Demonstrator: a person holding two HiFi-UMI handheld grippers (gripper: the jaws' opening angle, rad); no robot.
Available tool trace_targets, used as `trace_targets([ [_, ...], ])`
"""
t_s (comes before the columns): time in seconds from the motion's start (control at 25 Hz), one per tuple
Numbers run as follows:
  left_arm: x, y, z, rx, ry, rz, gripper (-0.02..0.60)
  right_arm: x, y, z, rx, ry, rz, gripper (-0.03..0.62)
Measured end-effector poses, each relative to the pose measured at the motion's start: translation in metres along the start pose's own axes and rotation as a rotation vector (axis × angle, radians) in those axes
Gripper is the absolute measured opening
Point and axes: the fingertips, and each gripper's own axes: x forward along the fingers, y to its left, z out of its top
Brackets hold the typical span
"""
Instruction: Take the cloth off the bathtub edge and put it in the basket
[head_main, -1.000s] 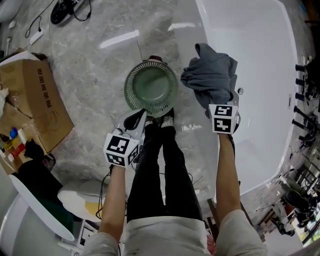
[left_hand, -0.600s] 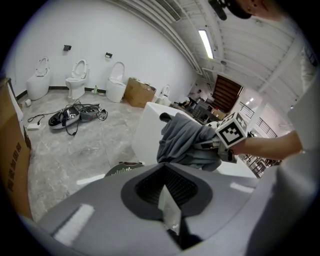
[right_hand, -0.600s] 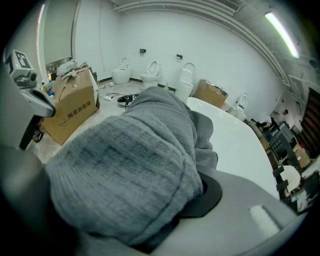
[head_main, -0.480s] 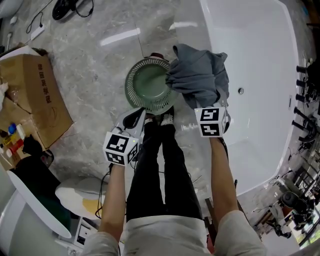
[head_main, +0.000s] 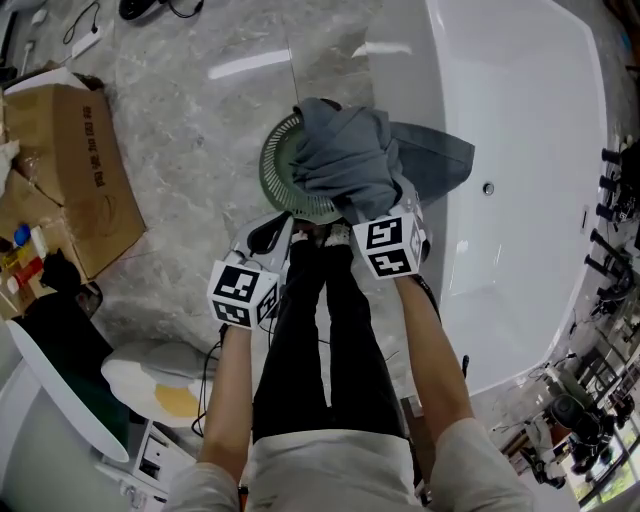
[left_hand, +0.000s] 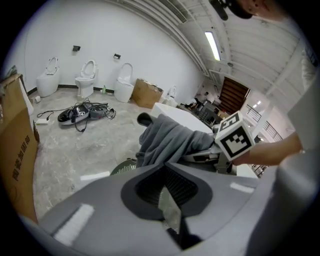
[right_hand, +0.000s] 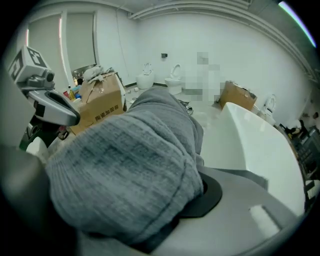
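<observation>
The cloth (head_main: 345, 160) looks soft, light and floppy, so a pinch on a thick fold suits it best. The right tongs (head_main: 392, 232) are clamped on such a bunch, holding it over the basket (head_main: 272, 168). A loose tail hangs toward 3 o'clock over the bathtub (head_main: 520, 150) edge; whether it touches is unclear. The left tongs (head_main: 270, 235), at the basket's 6 o'clock, are closed and empty. The cloth hides the right jaws and most of the basket.

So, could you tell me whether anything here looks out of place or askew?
Only the grey cloth: clamped in the right gripper, it hangs bunched over the green basket, with one flap sticking out over the bathtub rim.
</observation>
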Motion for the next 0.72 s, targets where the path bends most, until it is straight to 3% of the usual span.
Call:
trace_targets([
  [0.2,-0.01,0.014,-0.01,-0.041,-0.001,0.038,0.057,0.021,0.041,0.003,-0.049,0.013,0.093,0.216],
  [0.36,-0.018,0.034,-0.02,-0.084,-0.006,0.078,0.057,0.042,0.062,-0.001,-0.024,0.034,0.15,0.217],
  [0.72,-0.031,0.071,-0.03,-0.196,-0.041,0.174,0.057,0.108,0.077,-0.049,-0.025,0.195,0.228,0.219],
])
